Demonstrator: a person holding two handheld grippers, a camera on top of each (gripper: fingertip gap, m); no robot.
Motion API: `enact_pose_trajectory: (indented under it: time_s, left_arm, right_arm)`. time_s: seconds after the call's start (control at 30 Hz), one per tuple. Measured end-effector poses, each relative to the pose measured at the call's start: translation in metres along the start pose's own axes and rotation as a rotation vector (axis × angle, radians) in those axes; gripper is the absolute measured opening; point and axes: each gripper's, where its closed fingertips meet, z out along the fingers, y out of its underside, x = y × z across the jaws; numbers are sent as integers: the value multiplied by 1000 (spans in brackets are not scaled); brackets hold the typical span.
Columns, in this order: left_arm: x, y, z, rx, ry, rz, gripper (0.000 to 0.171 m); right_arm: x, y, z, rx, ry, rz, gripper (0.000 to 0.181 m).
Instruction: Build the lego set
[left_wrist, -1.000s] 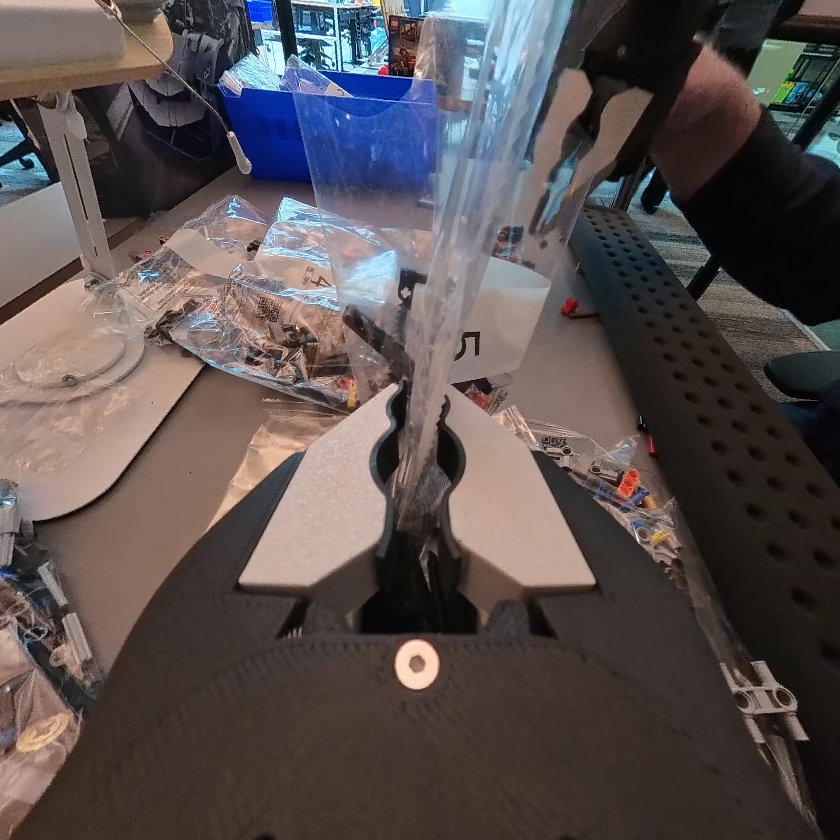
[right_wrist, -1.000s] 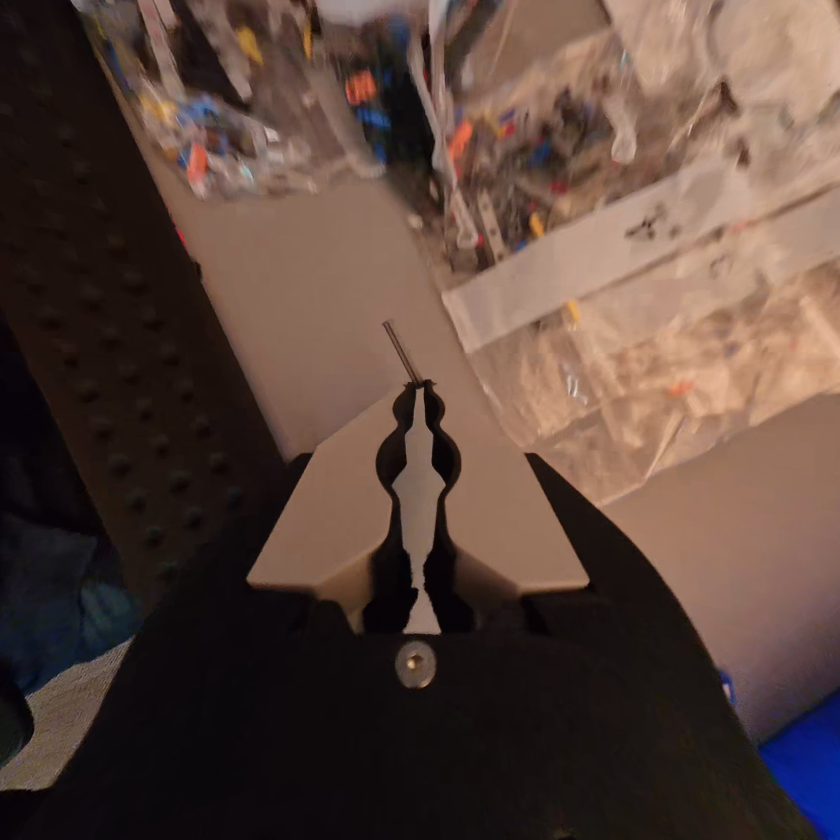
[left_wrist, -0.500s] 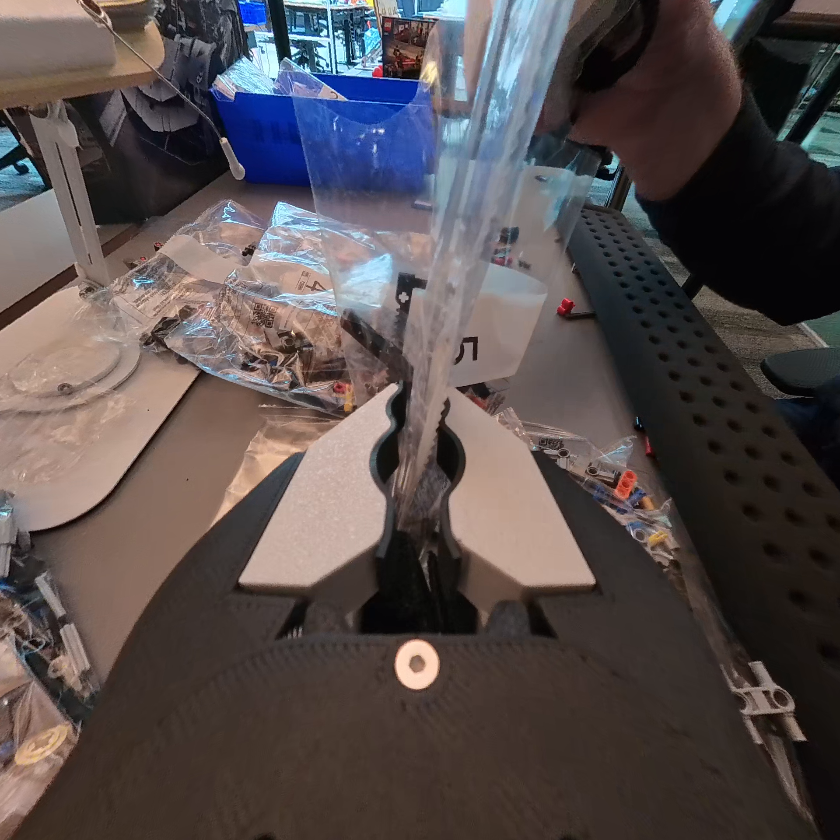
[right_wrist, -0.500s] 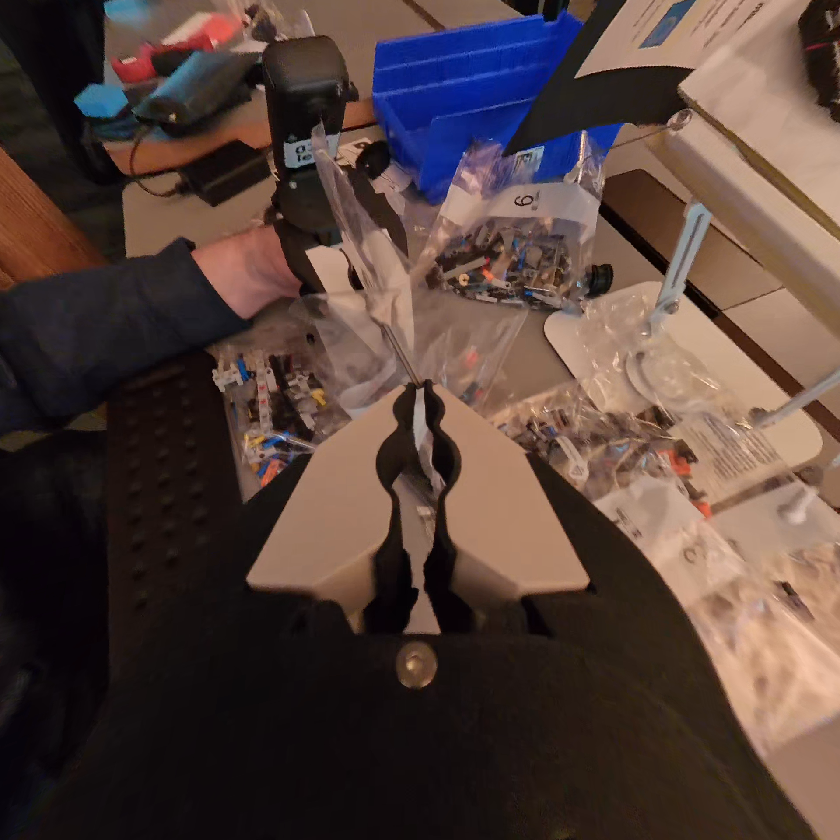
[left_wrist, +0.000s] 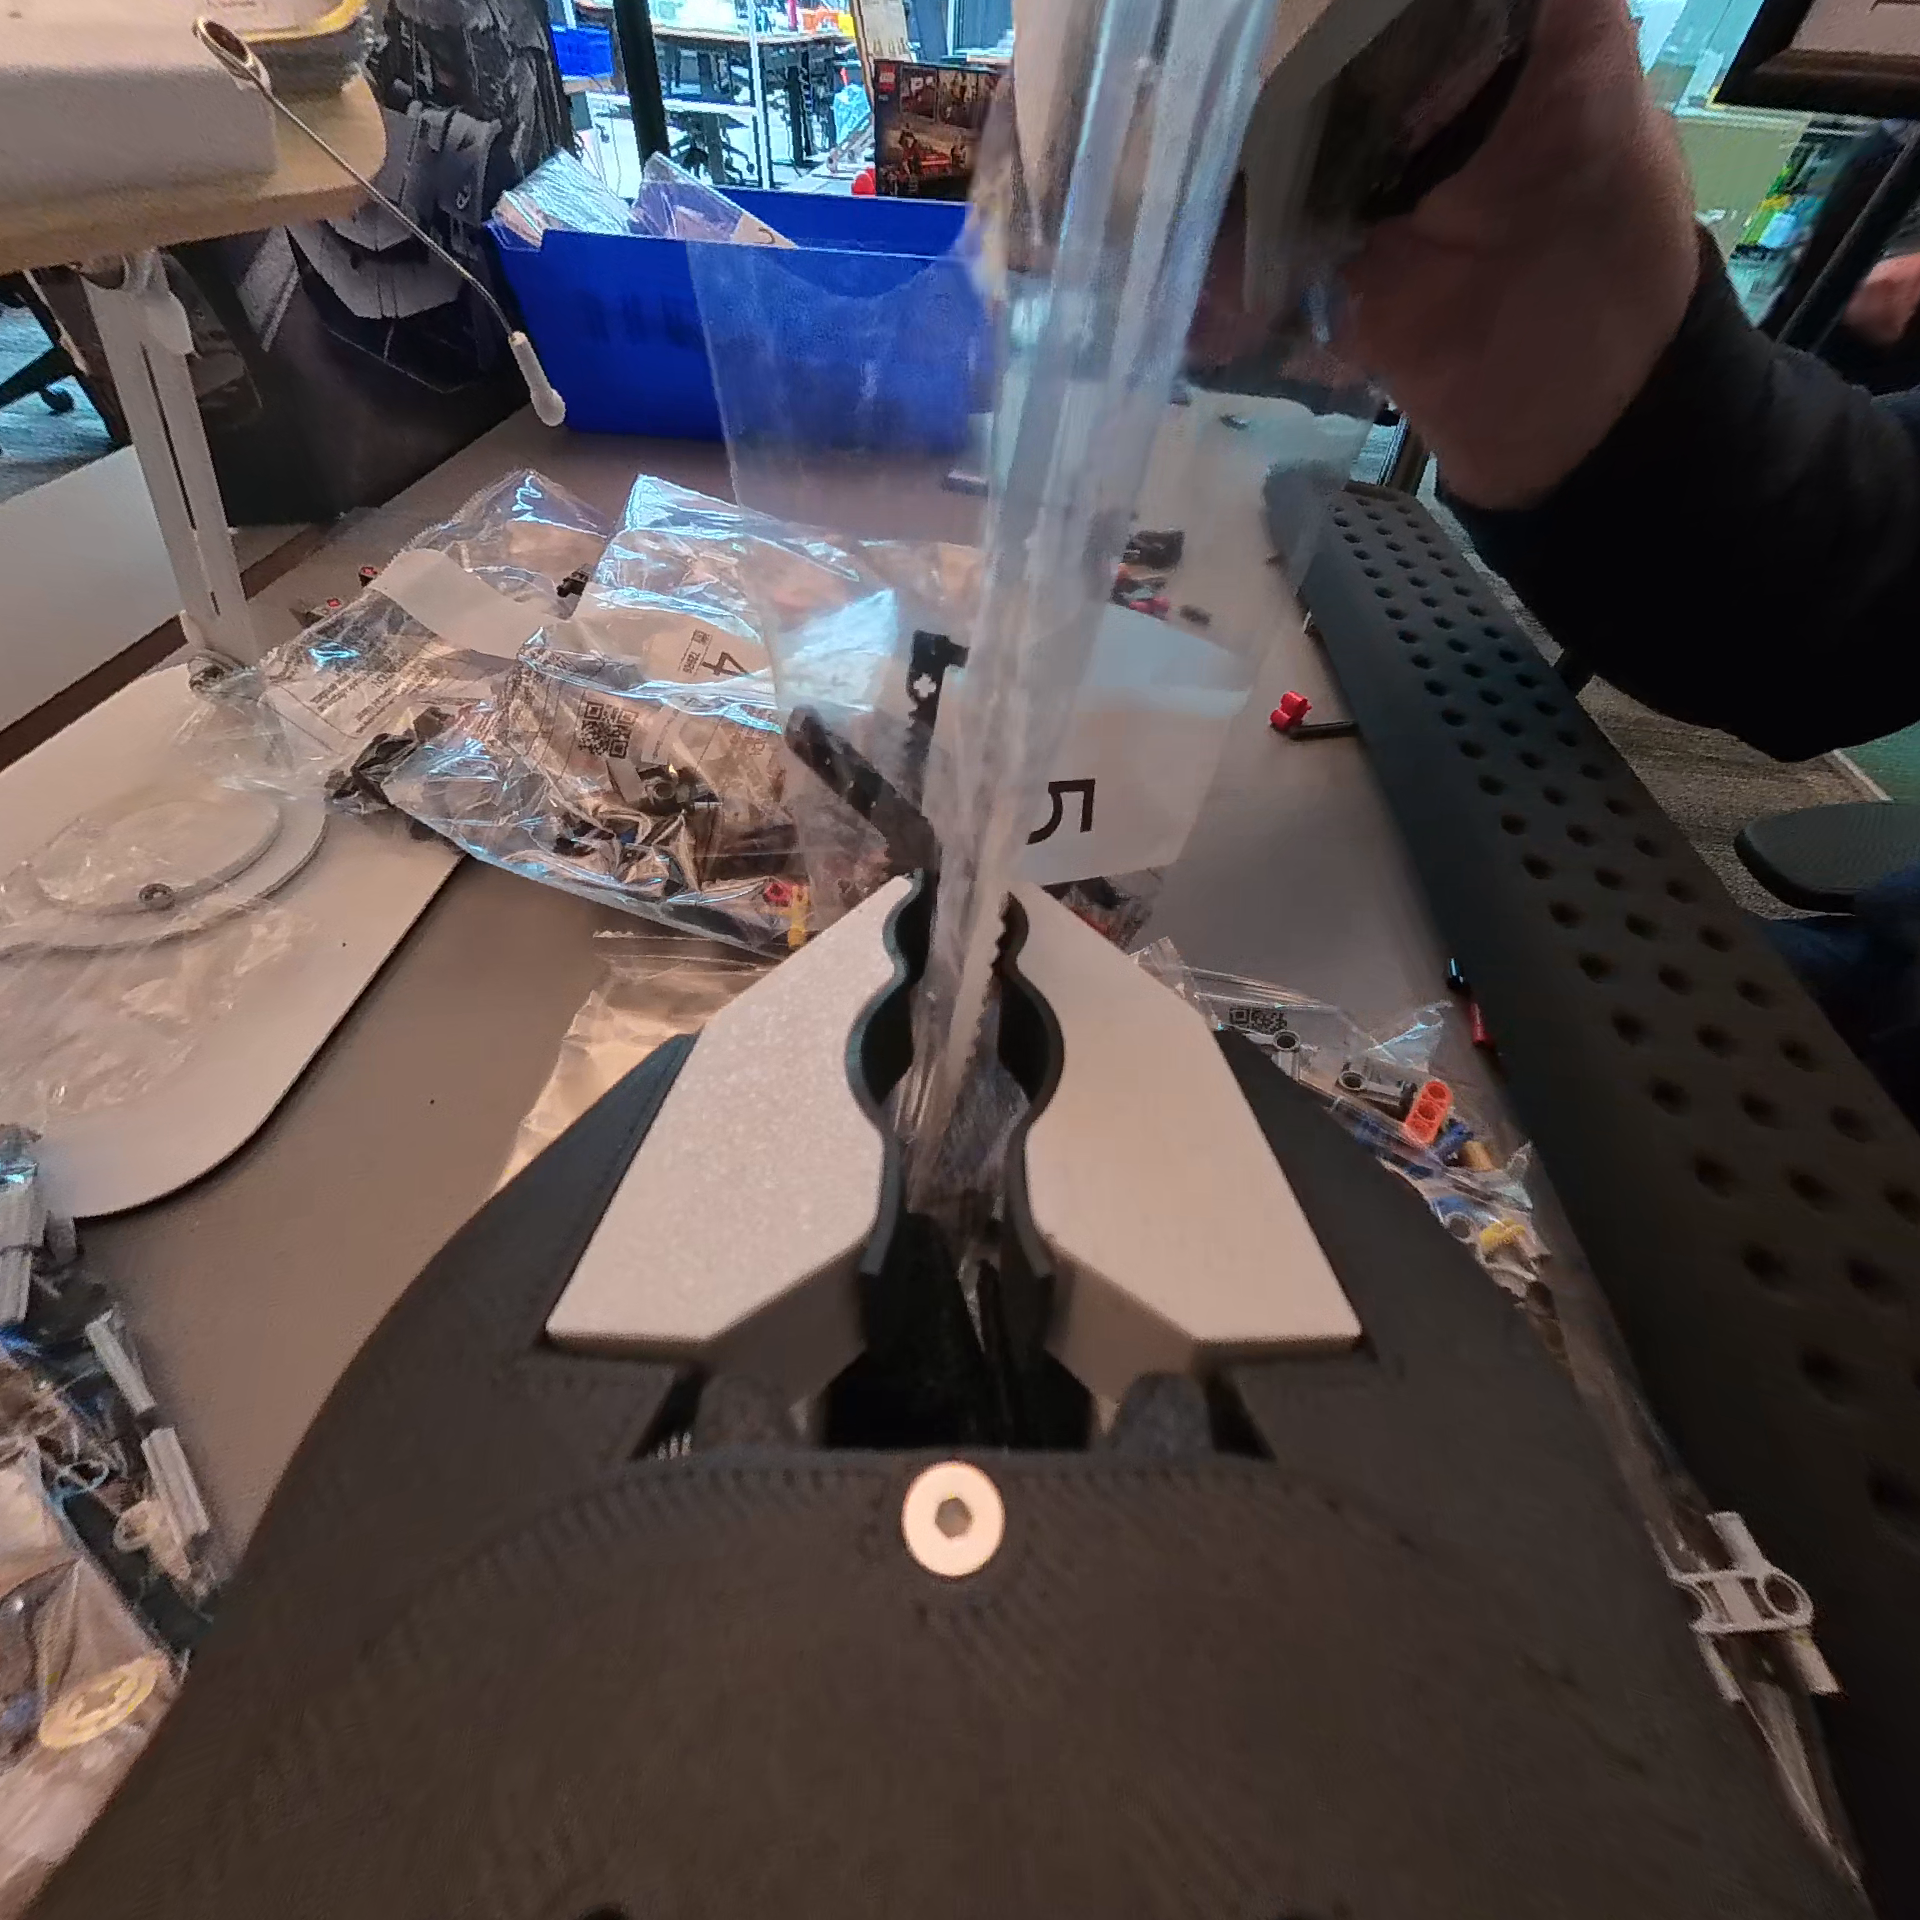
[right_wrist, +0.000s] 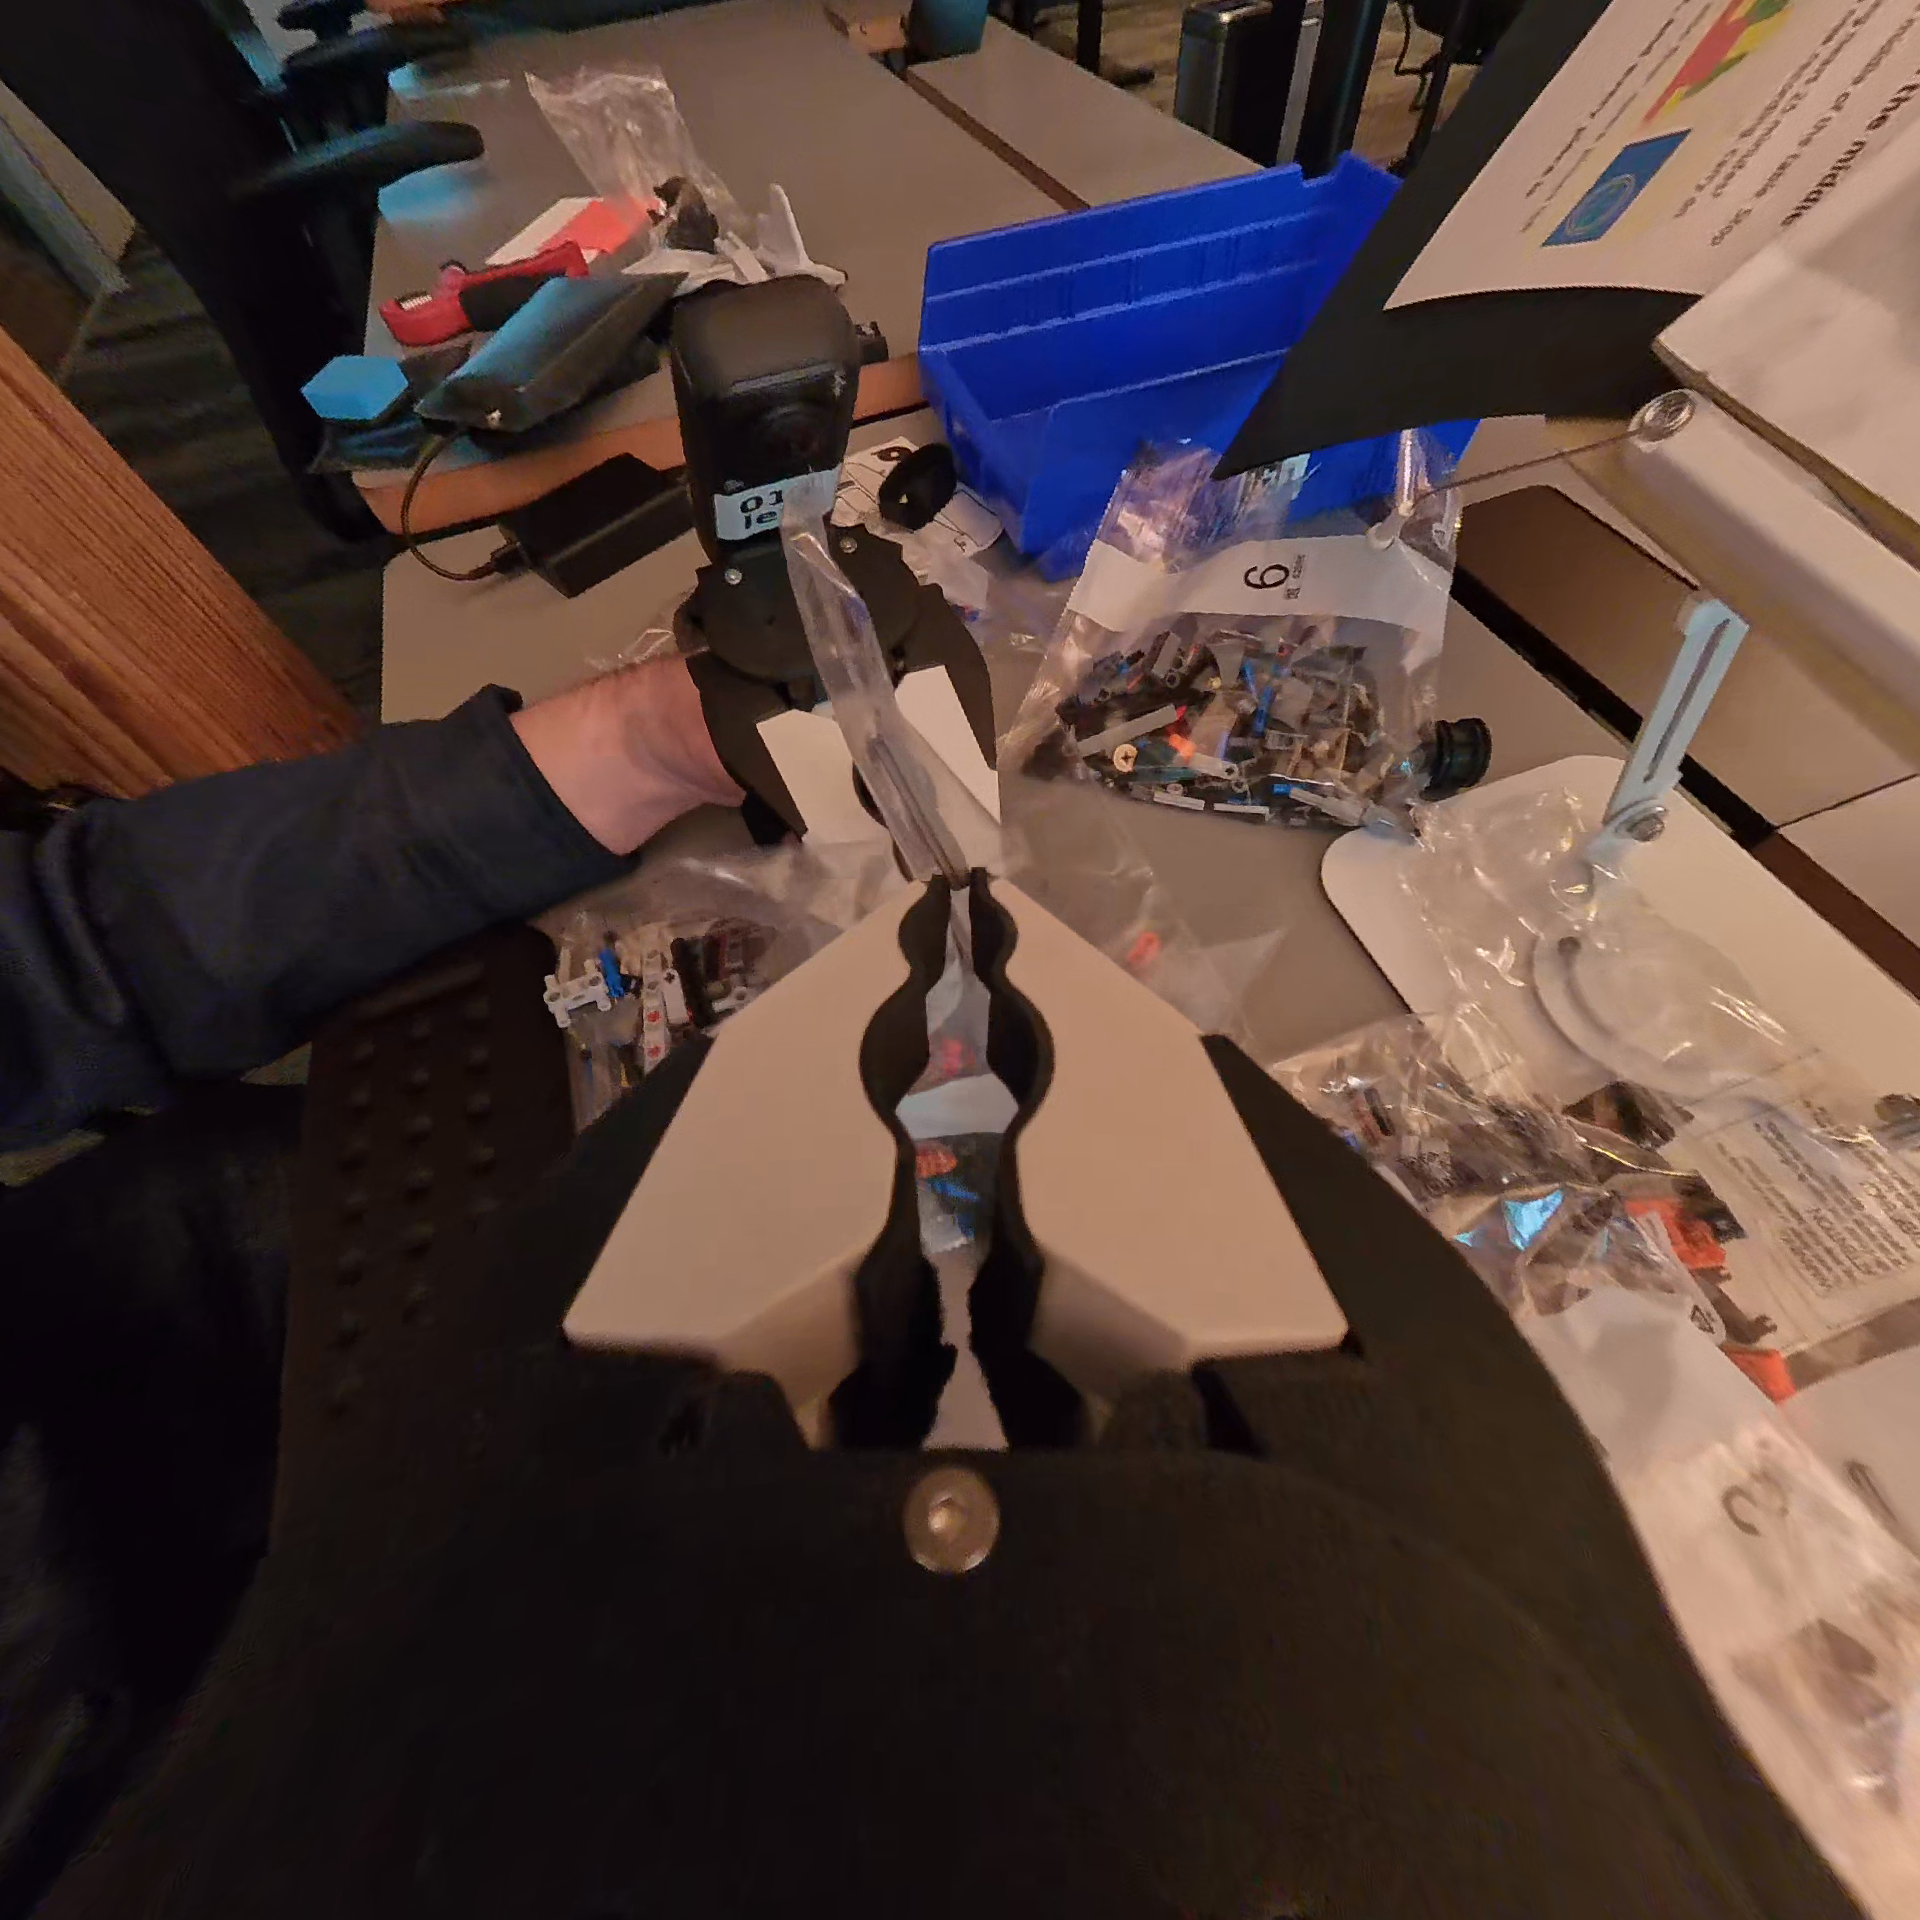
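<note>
Both grippers clamped on one clear crinkly plastic parts bag (left_wrist: 1049, 582), stretched taut btwn them: left gripper (left_wrist: 961, 914) pinches the lower end, right gripper (right_wrist: 958, 883) the other. To tear clean, pull tips apart sideways w/ firm grip, low over grey tabletop (left_wrist: 436, 1049) so pieces don't scatter.

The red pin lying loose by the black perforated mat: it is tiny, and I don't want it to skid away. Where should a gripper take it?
Probably from above, closing across the red pin's head, the thicker end; the dark shaft lies flat on the table beside the mat, giving fingers little to catch.
</note>
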Motion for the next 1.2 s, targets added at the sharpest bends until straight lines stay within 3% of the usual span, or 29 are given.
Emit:
enact_pose_trajectory:
  time_s: [0.23, 0.73, 0.83, 1.0, 1.2]
  left_arm:
    - [0, 1, 0, -2, -2, 1, 8]
    - [-3, 0, -5, 8, -13, -3, 3]
    - [-2, 0, -5, 8, -10, -3, 3]
    - [-2, 0, -4, 7, -10, -3, 3]
    - [-2, 0, -4, 7, -11, -2, 4]
  right_arm:
    - [9, 21, 8, -86, 21, 5, 1]
    - [31, 61, -16, -388, 187, -95, 0]
    - [28, 54, -14, -394, 210, -143, 2]
    - [22, 37, -11, -341, 222, -200, 18]
    - [15, 42, -51, -308, 247, -184, 24]
